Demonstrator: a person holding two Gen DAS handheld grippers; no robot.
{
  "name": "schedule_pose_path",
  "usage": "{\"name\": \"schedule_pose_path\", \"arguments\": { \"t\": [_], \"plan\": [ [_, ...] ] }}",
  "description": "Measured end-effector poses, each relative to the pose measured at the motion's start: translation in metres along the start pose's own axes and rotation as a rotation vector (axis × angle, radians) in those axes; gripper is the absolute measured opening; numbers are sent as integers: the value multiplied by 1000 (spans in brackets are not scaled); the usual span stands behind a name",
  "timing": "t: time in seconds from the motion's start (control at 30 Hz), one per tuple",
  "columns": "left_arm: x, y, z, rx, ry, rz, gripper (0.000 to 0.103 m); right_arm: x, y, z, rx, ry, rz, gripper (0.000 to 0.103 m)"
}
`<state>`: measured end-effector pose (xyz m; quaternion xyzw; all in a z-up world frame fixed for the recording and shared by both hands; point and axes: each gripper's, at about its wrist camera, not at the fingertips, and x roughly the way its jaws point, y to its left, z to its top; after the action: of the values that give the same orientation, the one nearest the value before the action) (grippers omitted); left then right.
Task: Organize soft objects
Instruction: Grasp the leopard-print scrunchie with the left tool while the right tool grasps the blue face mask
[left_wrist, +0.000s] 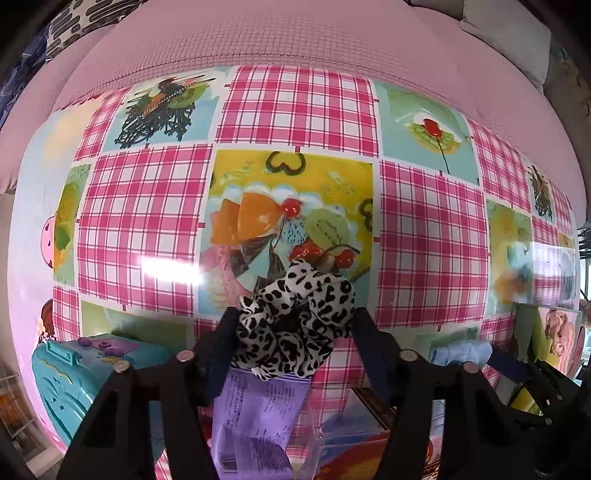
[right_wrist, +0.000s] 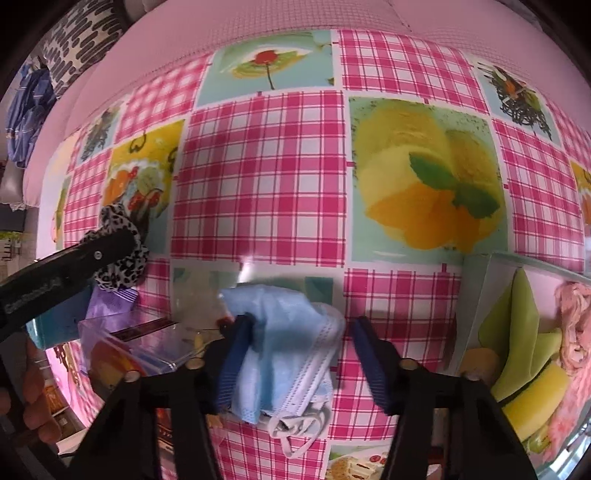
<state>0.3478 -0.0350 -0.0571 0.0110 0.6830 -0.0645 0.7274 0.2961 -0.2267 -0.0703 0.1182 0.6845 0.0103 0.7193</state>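
Note:
A black-and-white leopard-print scrunchie (left_wrist: 295, 317) sits between the fingers of my left gripper (left_wrist: 293, 325), which closes on its sides and holds it above a purple packet (left_wrist: 255, 417). The scrunchie also shows in the right wrist view (right_wrist: 118, 254). A stack of blue face masks (right_wrist: 284, 354) lies between the fingers of my right gripper (right_wrist: 299, 332). The left finger touches the masks; the right finger stands apart from them. The masks also show in the left wrist view (left_wrist: 461, 352).
A checked pink tablecloth (right_wrist: 258, 177) covers the table. A clear plastic box (right_wrist: 147, 347) sits at the left, a teal toy case (left_wrist: 70, 380) beyond it. A tray (right_wrist: 476, 295) at the right holds green, yellow and pink soft items. A pink sofa (left_wrist: 295, 33) stands behind.

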Motion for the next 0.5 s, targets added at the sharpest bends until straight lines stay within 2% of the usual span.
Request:
{"name": "schedule_pose_path", "arguments": {
  "t": [0.13, 0.23, 0.33, 0.5],
  "plan": [
    [5, -1, -3, -4, 2, -12, 39, 0, 8, 0, -4, -10, 22, 41],
    [6, 3, -3, -12, -1, -29, 31, 0, 8, -4, -3, -18, 31, 33],
    [1, 5, 0, -21, -12, -55, 23, -12, 11, -8, -5, -32, 35, 28],
    [-4, 8, 0, -24, -29, -71, 19, -32, 14, -11, -19, -52, 35, 21]
  ]
}}
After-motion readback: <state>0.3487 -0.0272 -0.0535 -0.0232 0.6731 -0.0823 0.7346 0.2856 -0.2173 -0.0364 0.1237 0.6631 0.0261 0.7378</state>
